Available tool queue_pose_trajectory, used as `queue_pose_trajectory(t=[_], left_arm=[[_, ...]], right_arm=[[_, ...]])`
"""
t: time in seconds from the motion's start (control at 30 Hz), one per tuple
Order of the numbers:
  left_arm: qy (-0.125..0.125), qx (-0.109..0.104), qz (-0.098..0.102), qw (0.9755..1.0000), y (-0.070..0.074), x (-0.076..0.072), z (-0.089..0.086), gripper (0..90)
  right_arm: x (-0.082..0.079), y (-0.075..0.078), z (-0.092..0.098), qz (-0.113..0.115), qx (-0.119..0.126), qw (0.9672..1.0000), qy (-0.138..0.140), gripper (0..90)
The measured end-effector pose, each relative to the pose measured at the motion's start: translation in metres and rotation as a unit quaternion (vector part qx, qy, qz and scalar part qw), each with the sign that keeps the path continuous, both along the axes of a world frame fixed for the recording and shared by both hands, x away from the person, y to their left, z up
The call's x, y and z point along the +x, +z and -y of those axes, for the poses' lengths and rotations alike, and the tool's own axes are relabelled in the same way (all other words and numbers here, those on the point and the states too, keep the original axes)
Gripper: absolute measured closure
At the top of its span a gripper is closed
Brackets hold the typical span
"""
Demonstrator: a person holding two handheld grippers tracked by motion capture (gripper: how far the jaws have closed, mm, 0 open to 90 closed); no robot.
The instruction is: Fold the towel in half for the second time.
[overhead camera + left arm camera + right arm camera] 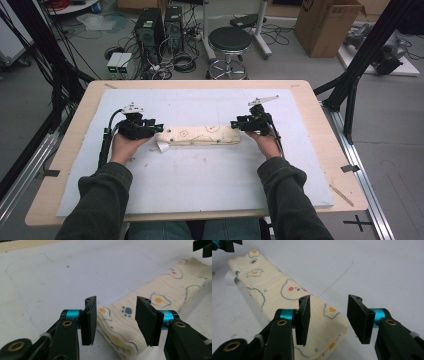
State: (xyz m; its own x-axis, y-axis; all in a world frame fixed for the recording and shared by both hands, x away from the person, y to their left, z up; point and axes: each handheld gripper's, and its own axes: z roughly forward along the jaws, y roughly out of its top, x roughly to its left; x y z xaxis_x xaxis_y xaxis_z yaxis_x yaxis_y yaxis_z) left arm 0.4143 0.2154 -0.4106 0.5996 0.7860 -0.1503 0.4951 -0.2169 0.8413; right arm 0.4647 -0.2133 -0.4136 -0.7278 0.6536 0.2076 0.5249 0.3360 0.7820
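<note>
A cream cloth (202,135) printed with eggs and bear faces lies folded into a long strip across the white mat. My left gripper (159,128) is at its left end. In the left gripper view the left gripper (116,320) stands open, the cloth's end (160,297) lying between the jaws with no pad pressing it. My right gripper (233,123) is at the strip's right end. In the right gripper view the right gripper (329,320) is also open, above the cloth's corner (274,287). Each gripper view catches the other gripper far off (202,246) (224,244).
The white mat (200,185) covers most of a wooden table (320,95). A small white tag (162,146) sticks out under the cloth's left end. A thin wooden stick (341,195) lies near the front right edge. A stool, computer towers and a cardboard box stand beyond the table.
</note>
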Motion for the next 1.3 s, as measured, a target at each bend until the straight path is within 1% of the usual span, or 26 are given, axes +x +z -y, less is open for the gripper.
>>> queue_pose_trajectory(t=[0.07, 0.17, 0.2, 0.23, 0.27, 0.37, 0.43, 0.47, 0.5, 0.53, 0.57, 0.63, 0.67, 0.73, 0.8, 0.87, 0.9, 0.97, 1.03, 1.13, 1.2, 1.23, 1.3], left_arm=[[-0.003, 0.001, 0.006, 1.0, 0.004, -0.003, 0.0, 51.2], [-0.007, 0.0, 0.014, 0.9999, 0.009, -0.008, 0.002, 50.2], [-0.01, 0.001, 0.015, 0.9998, 0.01, -0.009, 0.002, 49.7], [-0.011, 0.0, 0.015, 0.9998, 0.011, -0.011, 0.003, 49.0], [-0.013, 0.002, 0.016, 0.9998, 0.013, -0.012, 0.003, 48.8], [-0.017, 0.004, 0.017, 0.9997, 0.015, -0.015, 0.003, 48.1], [-0.017, 0.001, 0.019, 0.9997, 0.017, -0.018, 0.003, 47.2], [-0.021, 0.006, 0.021, 0.9995, 0.018, -0.02, 0.003, 46.9], [-0.022, 0.006, 0.022, 0.9995, 0.019, -0.021, 0.003, 46.8], [-0.021, 0.002, 0.024, 0.9995, 0.019, -0.023, 0.002, 46.5], [-0.022, 0.005, 0.024, 0.9995, 0.02, -0.024, 0.002, 45.4], [-0.02, 0.005, 0.026, 0.9994, 0.019, -0.027, 0.001, 43.7], [-0.018, 0.008, 0.029, 0.9994, 0.019, -0.028, 0.001, 41.4], [-0.018, 0.004, 0.028, 0.9994, 0.019, -0.029, -0.001, 38.0], [-0.021, 0.008, 0.031, 0.9993, 0.019, -0.031, -0.001, 37.6], [-0.022, 0.004, 0.03, 0.9993, 0.02, -0.033, -0.001, 36.7], [-0.022, 0.005, 0.033, 0.9992, 0.02, -0.033, -0.002, 36.5], [-0.021, 0.006, 0.033, 0.9992, 0.021, -0.034, -0.003, 35.2], [-0.018, 0.007, 0.033, 0.9993, 0.021, -0.035, -0.004, 33.2], [-0.022, 0.007, 0.031, 0.9993, 0.021, -0.037, -0.005, 32.2], [-0.023, 0.007, 0.031, 0.9992, 0.021, -0.038, -0.005, 32.1], [-0.025, 0.008, 0.032, 0.9991, 0.022, -0.038, -0.006, 32.1], [-0.026, 0.008, 0.032, 0.9991, 0.022, -0.039, -0.005, 31.9]], right_arm=[[-0.003, 0.004, 0.001, 0.005, 0.004, 1.0, -0.005, 49.1], [-0.006, 0.008, 0.002, 0.007, 0.007, 0.9999, -0.003, 45.6], [-0.006, 0.009, 0.002, 0.009, 0.007, 0.9999, -0.004, 44.4], [-0.008, 0.01, 0.002, 0.004, 0.007, 1.0, -0.002, 42.7], [-0.008, 0.011, 0.003, 0.007, 0.007, 0.9999, -0.003, 41.0], [-0.011, 0.013, 0.002, 0.006, 0.009, 0.9999, 0.0, 39.0], [-0.013, 0.015, 0.001, 0.011, 0.009, 0.9999, 0.0, 38.5], [-0.014, 0.016, 0.001, 0.012, 0.008, 0.9999, -0.001, 37.9], [-0.015, 0.017, 0.0, 0.014, 0.007, 0.9999, -0.001, 37.0], [-0.016, 0.018, 0.0, 0.013, 0.006, 0.9999, 0.001, 36.1], [-0.017, 0.018, -0.001, 0.011, 0.008, 0.9999, 0.001, 34.6], [-0.017, 0.018, -0.001, 0.017, 0.01, 0.9998, 0.002, 32.0], [-0.019, 0.019, -0.001, 0.011, 0.013, 0.9998, 0.001, 31.1], [-0.019, 0.02, -0.002, 0.013, 0.013, 0.9998, 0.002, 30.6], [-0.021, 0.021, -0.002, 0.018, 0.011, 0.9998, 0.002, 29.1], [-0.022, 0.022, -0.003, 0.02, 0.012, 0.9997, 0.002, 27.4], [-0.022, 0.023, -0.003, 0.02, 0.013, 0.9997, 0.0, 26.7], [-0.023, 0.024, -0.003, 0.02, 0.016, 0.9997, 0.001, 26.2], [-0.024, 0.025, -0.003, 0.021, 0.016, 0.9996, 0.001, 23.3], [-0.026, 0.026, -0.003, 0.023, 0.017, 0.9996, 0.003, 21.2], [-0.027, 0.027, -0.004, 0.028, 0.013, 0.9995, 0.004, 19.2], [-0.028, 0.027, -0.004, 0.024, 0.014, 0.9996, 0.003, 18.7], [-0.029, 0.027, -0.004, 0.027, 0.01, 0.9996, 0.003, 16.4]])
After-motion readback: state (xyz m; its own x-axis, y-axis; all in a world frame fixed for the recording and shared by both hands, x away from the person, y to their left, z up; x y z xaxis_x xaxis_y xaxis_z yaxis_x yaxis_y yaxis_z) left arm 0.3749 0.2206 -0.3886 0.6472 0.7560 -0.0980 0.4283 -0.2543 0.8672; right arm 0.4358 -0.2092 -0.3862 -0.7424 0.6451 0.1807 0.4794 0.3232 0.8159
